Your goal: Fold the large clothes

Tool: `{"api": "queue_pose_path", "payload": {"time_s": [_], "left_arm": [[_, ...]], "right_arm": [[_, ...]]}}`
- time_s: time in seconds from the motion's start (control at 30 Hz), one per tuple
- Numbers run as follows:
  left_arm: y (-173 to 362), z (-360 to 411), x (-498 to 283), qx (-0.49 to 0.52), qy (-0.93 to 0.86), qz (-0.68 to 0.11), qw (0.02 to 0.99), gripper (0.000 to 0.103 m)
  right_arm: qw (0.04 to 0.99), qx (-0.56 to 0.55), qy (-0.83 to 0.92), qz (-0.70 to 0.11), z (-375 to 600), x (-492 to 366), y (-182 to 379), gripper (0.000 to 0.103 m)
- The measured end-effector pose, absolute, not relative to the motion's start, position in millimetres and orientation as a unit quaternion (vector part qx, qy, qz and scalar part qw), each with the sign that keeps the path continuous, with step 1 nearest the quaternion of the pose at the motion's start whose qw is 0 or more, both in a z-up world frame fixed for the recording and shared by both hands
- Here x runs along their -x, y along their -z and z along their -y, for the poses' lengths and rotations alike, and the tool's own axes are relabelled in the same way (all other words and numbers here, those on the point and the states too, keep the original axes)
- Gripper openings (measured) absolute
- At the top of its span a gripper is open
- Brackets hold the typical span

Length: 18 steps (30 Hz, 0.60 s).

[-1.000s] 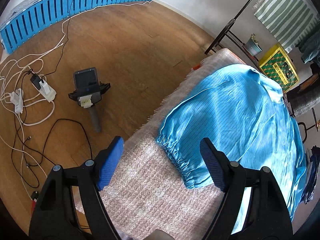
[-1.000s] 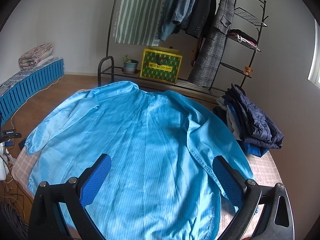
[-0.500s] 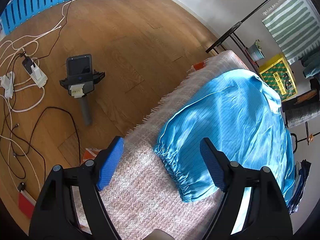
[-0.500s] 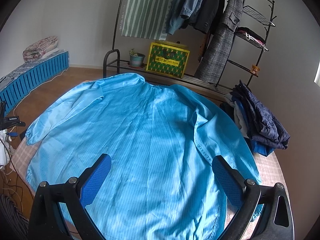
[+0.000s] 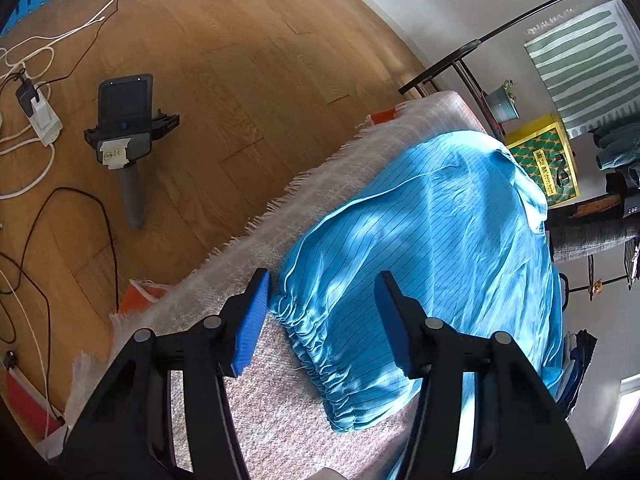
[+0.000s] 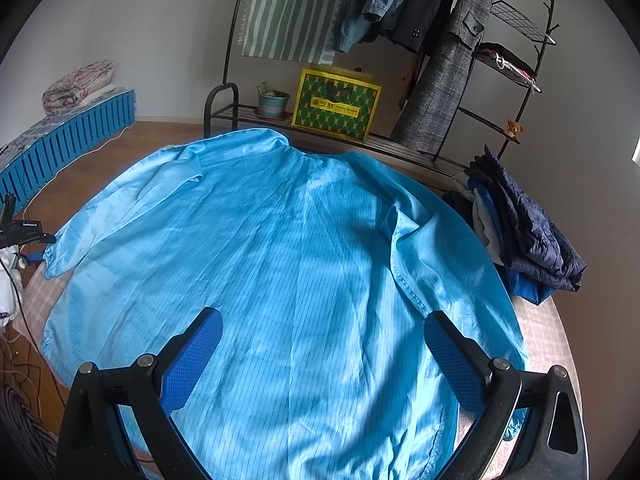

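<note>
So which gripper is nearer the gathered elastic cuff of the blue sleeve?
Left. The left gripper straddles the cuff; the right gripper hovers over the hem.

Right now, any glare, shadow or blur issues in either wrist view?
Left wrist: sharp; sun patches and soft shadows dapple the shirt, heavy fisheye bend at the edges. Right wrist: dimmer, even light, mild sheen on the shirt, dark vignette corners.

Place: a lived-in room of a home, bedroom-like.
Floor: wooden boards (image 5: pixel 224 64), with cables and a power strip (image 5: pixel 42 118) at the left.
Far wall: black metal clothes rack (image 6: pixel 516 52) hung with coats and a denim jacket (image 6: pixel 362 4).
Rack shelf: potted plant (image 6: pixel 273 102) beside a yellow-green box (image 6: pixel 336 106).
Far left: blue slatted bed base (image 6: pixel 68 144) with folded bedding (image 6: pixel 76 86).
Right: pile of folded clothes (image 6: pixel 524 232).
</note>
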<state>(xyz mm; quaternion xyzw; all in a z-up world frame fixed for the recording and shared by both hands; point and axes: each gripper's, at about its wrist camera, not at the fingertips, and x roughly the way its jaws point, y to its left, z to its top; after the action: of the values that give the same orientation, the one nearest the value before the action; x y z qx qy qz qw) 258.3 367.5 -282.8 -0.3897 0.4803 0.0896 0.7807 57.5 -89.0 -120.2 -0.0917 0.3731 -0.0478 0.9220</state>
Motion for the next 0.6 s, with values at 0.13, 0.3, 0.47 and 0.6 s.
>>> {"api": "queue_pose_path", "payload": {"time_s": [0.13,0.3,0.47,0.6], "left_arm": [[283.0,-362.0,-265.8,0.362,-0.100,-0.488,0.788,0.055],[275.7,-344.9,-272.8,0.285,-0.128,-0.494,0.811,0.003],[235.2,-323.2,-263.5,0.220,-0.108,-0.452,0.858,0.002],[186.1,-296.6,-248.6,0.164,-0.071,-0.409,0.895,0.001]], "right_arm": [[0.920,0.091,0.045,-0.378,88.6,-59.0,124.0,0.101],[0.918,0.093,0.035,-0.383,84.6,-58.4,126.7,0.101],[0.916,0.072,-0.007,-0.393,86.5,-62.2,131.1,0.081],[0.906,0.006,-0.063,-0.419,94.9,-75.9,145.0,0.065]]}}
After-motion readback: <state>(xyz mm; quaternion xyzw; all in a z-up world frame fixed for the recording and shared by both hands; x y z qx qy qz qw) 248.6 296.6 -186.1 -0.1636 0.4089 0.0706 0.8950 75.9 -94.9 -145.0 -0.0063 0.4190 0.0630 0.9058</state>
